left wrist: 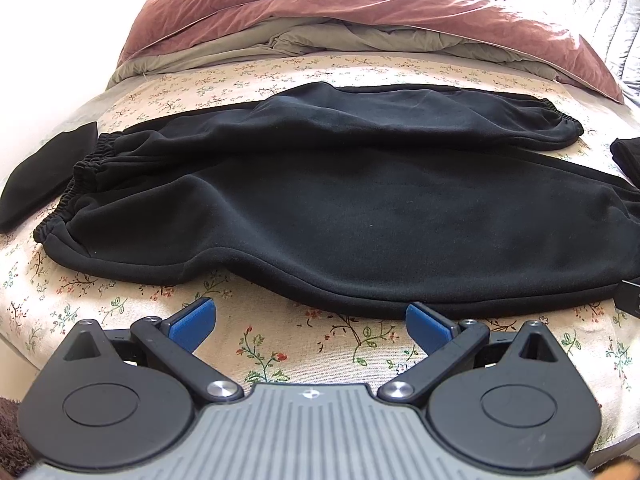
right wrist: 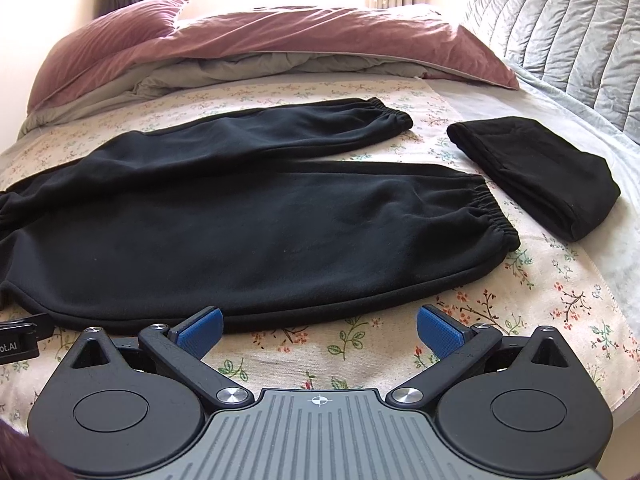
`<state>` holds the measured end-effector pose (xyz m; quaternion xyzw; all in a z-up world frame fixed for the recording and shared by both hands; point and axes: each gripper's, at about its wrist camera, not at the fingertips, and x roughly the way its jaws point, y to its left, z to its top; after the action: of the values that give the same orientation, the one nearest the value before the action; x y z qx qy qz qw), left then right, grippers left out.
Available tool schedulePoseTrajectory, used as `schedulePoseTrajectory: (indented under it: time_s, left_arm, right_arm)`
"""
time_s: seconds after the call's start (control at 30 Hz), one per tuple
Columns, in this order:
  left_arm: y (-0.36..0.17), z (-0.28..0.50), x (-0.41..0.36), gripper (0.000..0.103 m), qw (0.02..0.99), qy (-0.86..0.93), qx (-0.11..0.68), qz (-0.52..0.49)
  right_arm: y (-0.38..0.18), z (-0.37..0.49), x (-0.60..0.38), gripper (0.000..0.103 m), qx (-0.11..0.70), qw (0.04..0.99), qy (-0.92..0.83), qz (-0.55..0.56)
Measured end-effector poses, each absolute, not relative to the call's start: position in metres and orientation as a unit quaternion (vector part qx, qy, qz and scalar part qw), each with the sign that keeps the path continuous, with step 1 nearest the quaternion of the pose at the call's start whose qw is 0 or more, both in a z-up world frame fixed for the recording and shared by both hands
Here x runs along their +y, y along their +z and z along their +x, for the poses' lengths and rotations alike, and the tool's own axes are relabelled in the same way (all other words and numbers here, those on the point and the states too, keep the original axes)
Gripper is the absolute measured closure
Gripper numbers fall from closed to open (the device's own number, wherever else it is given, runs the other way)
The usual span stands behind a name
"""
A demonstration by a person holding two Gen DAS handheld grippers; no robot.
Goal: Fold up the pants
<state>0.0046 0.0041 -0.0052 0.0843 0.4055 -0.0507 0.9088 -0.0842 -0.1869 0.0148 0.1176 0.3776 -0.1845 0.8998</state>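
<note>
Black sweatpants (left wrist: 320, 208) lie flat across the floral bedsheet (left wrist: 280, 344), waistband at the left and both legs running right. They also show in the right wrist view (right wrist: 260, 216), where the two elastic cuffs end at the right. My left gripper (left wrist: 310, 322) is open and empty, just short of the pants' near edge. My right gripper (right wrist: 318, 330) is open and empty, also just short of the near edge, toward the cuff end.
A folded black garment (right wrist: 536, 176) lies right of the cuffs. Another black garment (left wrist: 44, 172) lies left of the waistband. A maroon duvet (left wrist: 360, 12) and grey blanket are bunched at the back. A quilted grey headboard (right wrist: 560, 28) stands at the right.
</note>
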Motion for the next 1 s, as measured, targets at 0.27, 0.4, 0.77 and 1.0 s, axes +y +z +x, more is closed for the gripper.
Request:
schedulePoseTrajectory:
  time_s: [0.27, 0.4, 0.77, 1.0]
  left_arm:
    - [-0.0047, 0.0039, 0.0077, 0.000, 0.910, -0.051, 0.404, 0.081]
    - [-0.0046, 0.0027, 0.0078, 0.000, 0.910, -0.051, 0.403, 0.080]
    - [-0.0045, 0.0022, 0.0084, 0.000, 0.911, -0.050, 0.403, 0.079]
    - [-0.0046, 0.0016, 0.0090, 0.000, 0.911, -0.050, 0.402, 0.077]
  right_arm:
    - [0.0166, -0.0833, -0.1875, 0.000, 0.376, 0.900, -0.185, 0.118]
    - [0.0170, -0.0822, -0.1879, 0.000, 0.376, 0.900, -0.185, 0.117]
    - [0.0176, -0.0820, -0.1878, 0.000, 0.375, 0.901, -0.186, 0.114]
    - [0.0195, -0.0801, -0.1879, 0.000, 0.374, 0.902, -0.185, 0.111]
